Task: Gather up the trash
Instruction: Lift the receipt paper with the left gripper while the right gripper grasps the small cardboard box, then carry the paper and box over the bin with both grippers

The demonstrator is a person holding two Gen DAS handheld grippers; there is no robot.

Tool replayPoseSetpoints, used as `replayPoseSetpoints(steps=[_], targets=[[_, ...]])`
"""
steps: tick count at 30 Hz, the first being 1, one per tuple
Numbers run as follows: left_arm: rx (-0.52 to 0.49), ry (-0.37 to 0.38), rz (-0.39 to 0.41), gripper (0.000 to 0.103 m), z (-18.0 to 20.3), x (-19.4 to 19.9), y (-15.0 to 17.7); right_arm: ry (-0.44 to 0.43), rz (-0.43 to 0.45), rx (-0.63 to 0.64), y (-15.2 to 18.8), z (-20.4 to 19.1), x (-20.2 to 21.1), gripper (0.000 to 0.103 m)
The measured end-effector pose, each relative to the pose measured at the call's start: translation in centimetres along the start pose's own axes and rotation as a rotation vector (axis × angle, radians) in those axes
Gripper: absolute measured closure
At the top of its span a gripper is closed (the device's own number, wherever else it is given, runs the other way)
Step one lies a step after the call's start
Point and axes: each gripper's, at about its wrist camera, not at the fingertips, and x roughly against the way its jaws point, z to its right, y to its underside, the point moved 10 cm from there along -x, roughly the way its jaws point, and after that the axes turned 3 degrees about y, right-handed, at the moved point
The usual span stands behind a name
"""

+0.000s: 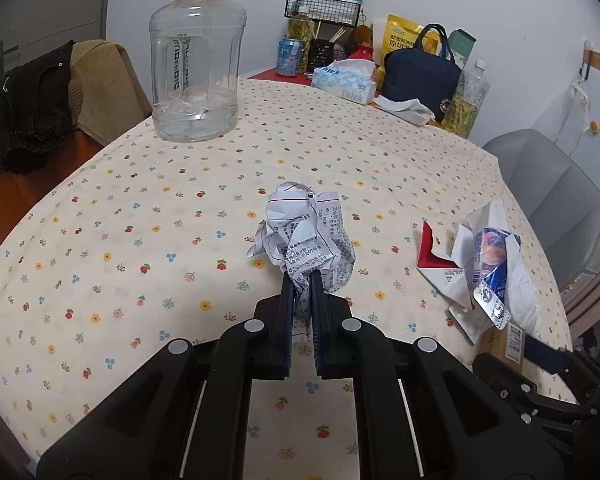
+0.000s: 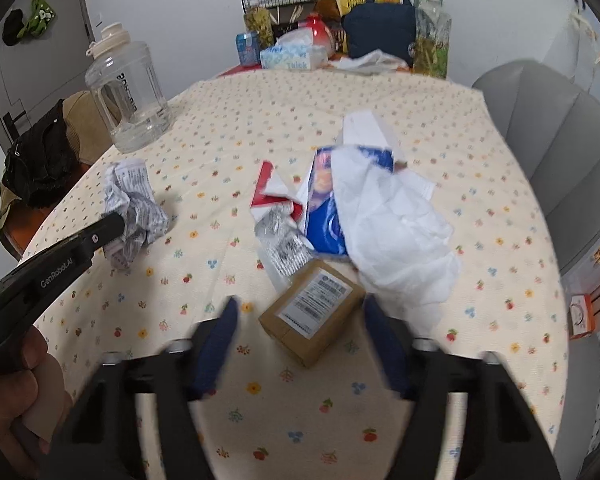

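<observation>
Two grippers work the floral tablecloth [image 1: 140, 208]. Left gripper [image 1: 302, 280] has its jaws pinched tight on the crumpled printed paper [image 1: 306, 236], mid-table, ready to carry off. Right gripper [image 2: 300, 320] stands half-wide astride the near cardboard box [image 2: 314, 316], not yet touching; wrappers [image 2: 384, 216] lie just beyond.

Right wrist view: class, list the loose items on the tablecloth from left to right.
Crumpled printed paper → red-and-white carton → brown labelled box → white tissue.
</observation>
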Motion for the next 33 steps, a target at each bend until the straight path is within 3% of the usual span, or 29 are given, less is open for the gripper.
replayPoseSetpoints(steps=[5, 18, 33], targets=[[-0.012, 0.012, 0.001, 0.095, 1.1, 0.1, -0.1, -0.025, 0.013, 0.006, 0.1, 0.1, 1.0, 0.065], [-0.07, 0.049, 0.054, 0.095, 5.1, 3.2, -1.3, -0.03, 0.099, -0.018, -0.3, 2.0, 5.9, 0.065], [-0.186, 0.137, 0.089, 0.095, 14.3, 5.4, -1.7, 0.043, 0.212, -0.125, -0.4, 10.0, 12.1, 0.065]])
